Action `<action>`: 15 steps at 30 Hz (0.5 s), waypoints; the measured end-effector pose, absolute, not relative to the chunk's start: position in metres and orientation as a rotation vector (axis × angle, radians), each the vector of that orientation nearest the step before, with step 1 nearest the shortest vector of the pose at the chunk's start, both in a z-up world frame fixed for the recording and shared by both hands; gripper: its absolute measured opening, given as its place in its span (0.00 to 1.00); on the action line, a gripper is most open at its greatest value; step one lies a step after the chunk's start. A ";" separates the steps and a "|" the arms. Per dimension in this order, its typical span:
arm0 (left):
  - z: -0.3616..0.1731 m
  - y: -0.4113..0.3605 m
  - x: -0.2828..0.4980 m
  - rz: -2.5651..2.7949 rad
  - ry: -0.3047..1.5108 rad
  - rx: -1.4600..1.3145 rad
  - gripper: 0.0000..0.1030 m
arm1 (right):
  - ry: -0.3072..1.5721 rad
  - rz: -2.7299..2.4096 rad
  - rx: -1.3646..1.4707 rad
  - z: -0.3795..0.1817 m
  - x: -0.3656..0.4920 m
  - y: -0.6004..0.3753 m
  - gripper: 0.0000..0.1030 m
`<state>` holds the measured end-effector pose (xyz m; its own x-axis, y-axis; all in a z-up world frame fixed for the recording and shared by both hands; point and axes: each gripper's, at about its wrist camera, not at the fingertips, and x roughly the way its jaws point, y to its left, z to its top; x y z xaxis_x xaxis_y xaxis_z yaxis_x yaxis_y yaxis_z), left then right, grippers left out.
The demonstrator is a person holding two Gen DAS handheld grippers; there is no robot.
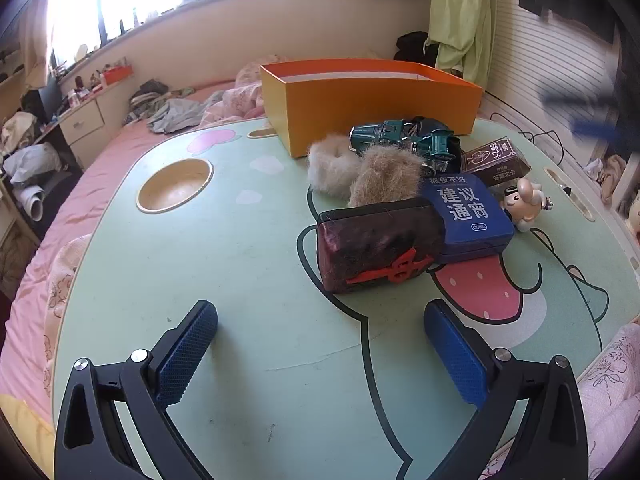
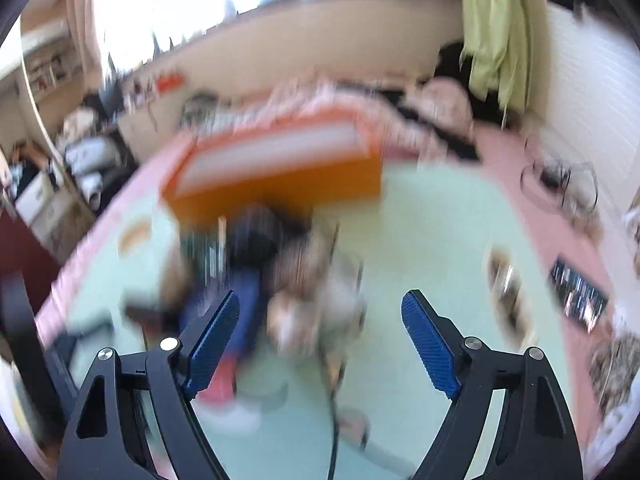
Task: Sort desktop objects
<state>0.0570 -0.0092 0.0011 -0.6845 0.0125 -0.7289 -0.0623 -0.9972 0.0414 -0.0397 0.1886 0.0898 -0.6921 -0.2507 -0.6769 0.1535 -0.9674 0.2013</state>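
Note:
On the green cartoon table (image 1: pixel 240 264) lies a cluster: a dark velvet box with a red bow (image 1: pixel 376 248), a blue tin (image 1: pixel 468 212), two furry hair ties (image 1: pixel 332 164), a teal toy car (image 1: pixel 404 138), a brown card pack (image 1: pixel 496 160) and a small figurine (image 1: pixel 524 204). Behind them stands an open orange box (image 1: pixel 372 100). My left gripper (image 1: pixel 320 308) is open just short of the velvet box, holding nothing. The right wrist view is heavily blurred. There my right gripper (image 2: pixel 322 300) is open above the cluster, nothing pressed between its pads, with the orange box (image 2: pixel 280 168) beyond.
A round cup recess (image 1: pixel 174 186) is sunk into the table's left side. The table stands on a bed with pink sheets (image 1: pixel 100 184) and piled clothes (image 1: pixel 172 108). Cables (image 2: pixel 560 184) lie to the right. Blurred blue streaks (image 1: pixel 588 116) cross the upper right.

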 end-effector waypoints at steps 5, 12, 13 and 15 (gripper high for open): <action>0.001 -0.009 0.057 2.845 0.097 -1.230 1.00 | -0.243 -2.701 1.286 0.108 -0.148 0.201 0.76; 0.001 -0.009 0.056 2.843 0.097 -1.229 1.00 | -0.034 -2.650 1.603 0.053 -0.230 0.177 0.75; 0.001 -0.010 0.056 2.842 0.097 -1.229 1.00 | -0.055 -2.596 1.675 0.041 -0.232 0.176 0.71; 0.000 -0.010 0.055 2.841 0.099 -1.228 1.00 | -0.084 -2.533 1.753 0.024 -0.230 0.176 0.52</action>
